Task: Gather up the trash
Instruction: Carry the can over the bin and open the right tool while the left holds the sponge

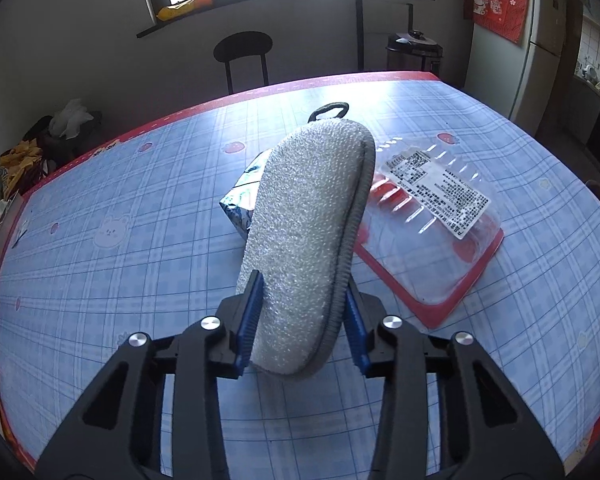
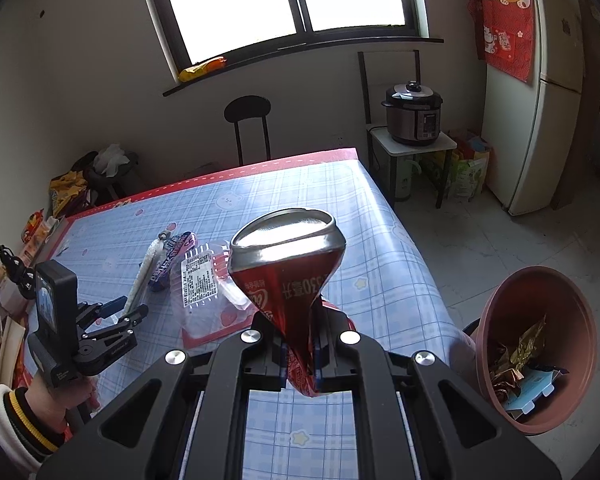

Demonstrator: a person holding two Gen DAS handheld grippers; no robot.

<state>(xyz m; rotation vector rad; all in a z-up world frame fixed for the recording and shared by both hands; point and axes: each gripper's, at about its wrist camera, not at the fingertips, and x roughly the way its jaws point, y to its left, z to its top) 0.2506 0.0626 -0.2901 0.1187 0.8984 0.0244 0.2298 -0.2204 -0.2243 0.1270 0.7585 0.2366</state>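
Observation:
My left gripper (image 1: 302, 292) is shut on a grey scrubbing sponge (image 1: 308, 208) with a dark loop at its far end; both blue pads press its sides. Behind the sponge on the blue plaid table (image 1: 100, 280) lie a blue-white wrapper (image 1: 240, 200) and a clear plastic tray (image 1: 432, 216) with a red base and a printed label. My right gripper (image 2: 302, 344) is shut on a crushed red can (image 2: 288, 264), held above the table's right side. The right wrist view also shows the left gripper (image 2: 130, 308), its sponge (image 2: 146, 268), the wrapper (image 2: 172, 260) and the tray (image 2: 204, 300).
A brown bin (image 2: 536, 344) with wrappers inside sits off the table's right edge, close to the right gripper. A person's hand with a striped cuff (image 2: 28, 416) holds the left gripper. Snack bags (image 1: 20, 168) crowd the table's left edge. A black chair (image 2: 248, 120) stands beyond the far edge.

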